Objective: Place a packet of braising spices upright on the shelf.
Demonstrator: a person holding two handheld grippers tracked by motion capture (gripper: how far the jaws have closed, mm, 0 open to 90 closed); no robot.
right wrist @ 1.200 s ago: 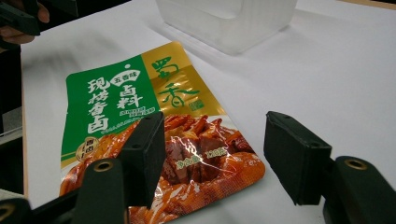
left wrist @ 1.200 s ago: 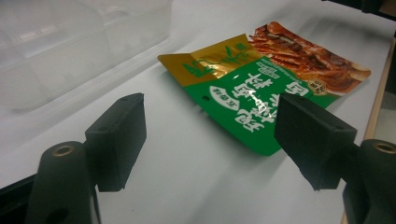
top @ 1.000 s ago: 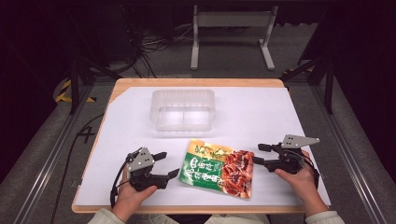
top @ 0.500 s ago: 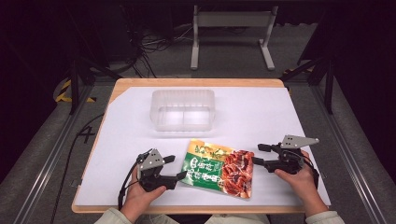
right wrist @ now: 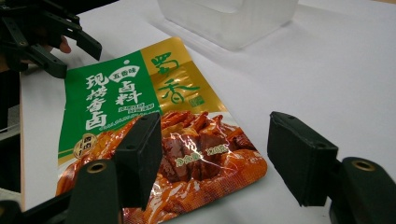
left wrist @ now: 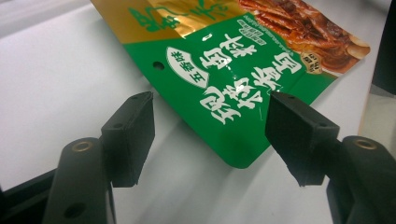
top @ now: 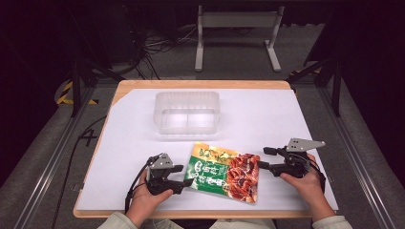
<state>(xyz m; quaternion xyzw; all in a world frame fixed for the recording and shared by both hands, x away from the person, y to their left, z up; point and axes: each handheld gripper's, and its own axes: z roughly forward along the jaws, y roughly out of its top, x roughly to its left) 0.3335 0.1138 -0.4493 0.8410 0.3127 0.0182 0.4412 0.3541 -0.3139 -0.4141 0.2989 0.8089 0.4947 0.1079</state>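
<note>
Snack pouch [top: 223,172], green and gold with Chinese lettering and a printed picture of braised meat, lies flat on the white table [top: 296,119], near its front edge, between both grippers. Left gripper [top: 184,174] has its jaws apart at the pouch's green edge; its own view reveals a small hang hole [left wrist: 158,66]. Right gripper [top: 261,158] is likewise spread, just beside the meat end. Clear plastic container [top: 187,111] sits behind.
</note>
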